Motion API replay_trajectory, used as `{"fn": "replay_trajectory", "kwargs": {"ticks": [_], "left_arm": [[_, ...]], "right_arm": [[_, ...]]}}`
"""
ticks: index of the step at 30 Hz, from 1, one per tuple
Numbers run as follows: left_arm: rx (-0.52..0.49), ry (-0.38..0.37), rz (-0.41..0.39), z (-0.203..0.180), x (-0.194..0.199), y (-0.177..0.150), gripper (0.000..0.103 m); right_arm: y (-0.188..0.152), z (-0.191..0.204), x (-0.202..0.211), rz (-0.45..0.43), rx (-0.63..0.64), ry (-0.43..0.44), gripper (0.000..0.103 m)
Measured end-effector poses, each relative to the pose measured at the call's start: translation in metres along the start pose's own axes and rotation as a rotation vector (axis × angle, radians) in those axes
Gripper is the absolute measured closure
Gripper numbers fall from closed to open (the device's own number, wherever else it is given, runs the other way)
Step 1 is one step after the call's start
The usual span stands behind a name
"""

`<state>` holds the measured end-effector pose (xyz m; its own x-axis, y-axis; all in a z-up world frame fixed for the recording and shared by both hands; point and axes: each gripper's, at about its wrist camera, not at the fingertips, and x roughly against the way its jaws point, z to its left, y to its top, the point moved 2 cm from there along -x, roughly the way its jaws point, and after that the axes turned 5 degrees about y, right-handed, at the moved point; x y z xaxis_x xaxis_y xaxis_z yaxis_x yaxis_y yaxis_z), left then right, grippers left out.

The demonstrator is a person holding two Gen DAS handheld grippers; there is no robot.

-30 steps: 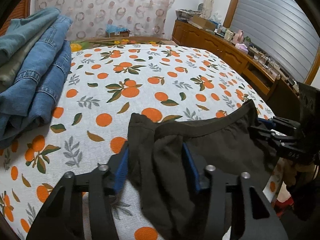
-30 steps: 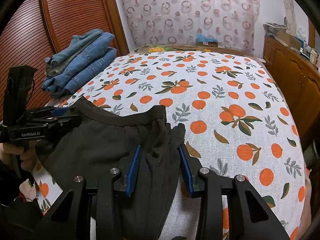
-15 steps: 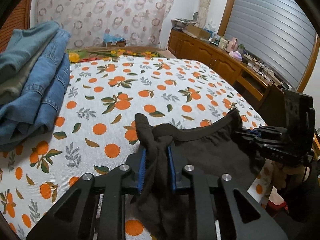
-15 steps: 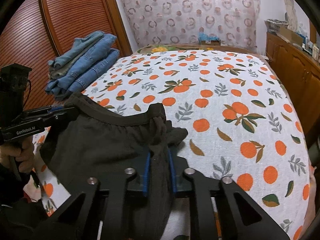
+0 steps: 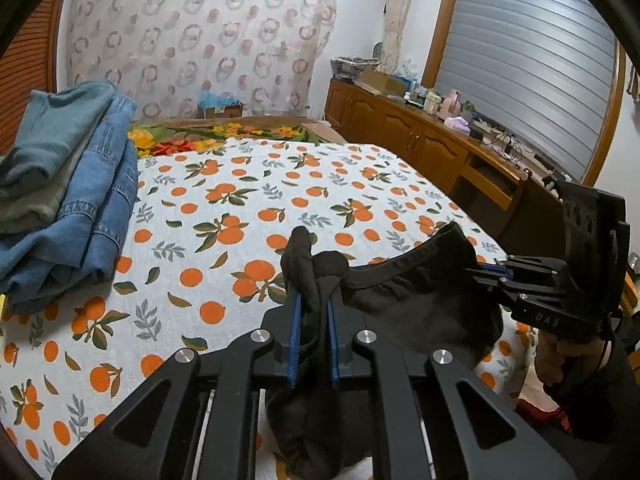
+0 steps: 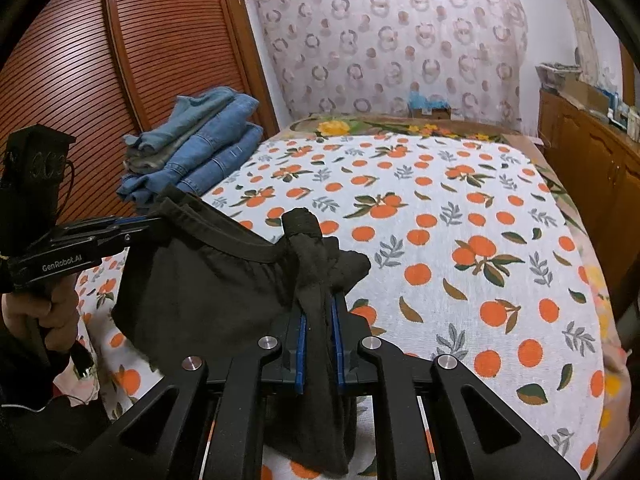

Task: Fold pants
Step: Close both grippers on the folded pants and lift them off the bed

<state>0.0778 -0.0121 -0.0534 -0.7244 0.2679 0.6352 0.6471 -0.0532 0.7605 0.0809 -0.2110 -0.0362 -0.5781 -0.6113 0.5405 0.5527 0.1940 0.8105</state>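
Black pants (image 5: 420,300) hang by the waistband between my two grippers above the near edge of the bed. In the left wrist view my left gripper (image 5: 314,304) has its jaws closing, and its blue pads press a bunched corner of the waistband. My right gripper (image 5: 492,270) shows at the right of that view, holding the other end. The right wrist view has my right gripper (image 6: 320,312) shut on a bunched corner of the pants (image 6: 208,280), with the left gripper (image 6: 152,222) at the far left. The legs drop out of sight below.
A stack of folded jeans (image 5: 68,200) lies at the bed's left side, by the wooden sliding doors (image 6: 100,80). The orange-print sheet (image 5: 240,200) covers the bed. A wooden cabinet (image 5: 420,148) with clutter runs along the right wall. A hand (image 6: 52,312) holds the left gripper's handle.
Both grippers went from open around the waistband to closed on bunched fabric. Both then rose, lifting the waistband off the sheet and drawing it taut between them.
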Motion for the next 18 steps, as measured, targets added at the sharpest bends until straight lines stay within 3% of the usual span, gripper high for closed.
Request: {"fn": "replay_trajectory", "kwargs": {"ticks": [18], "left_arm": [[-0.011,-0.009,-0.106,-0.008,0.039,0.014,0.095]], "right_arm": [[0.012,0.016,0.04,-0.107,0.059,0.011,0.093]]}}
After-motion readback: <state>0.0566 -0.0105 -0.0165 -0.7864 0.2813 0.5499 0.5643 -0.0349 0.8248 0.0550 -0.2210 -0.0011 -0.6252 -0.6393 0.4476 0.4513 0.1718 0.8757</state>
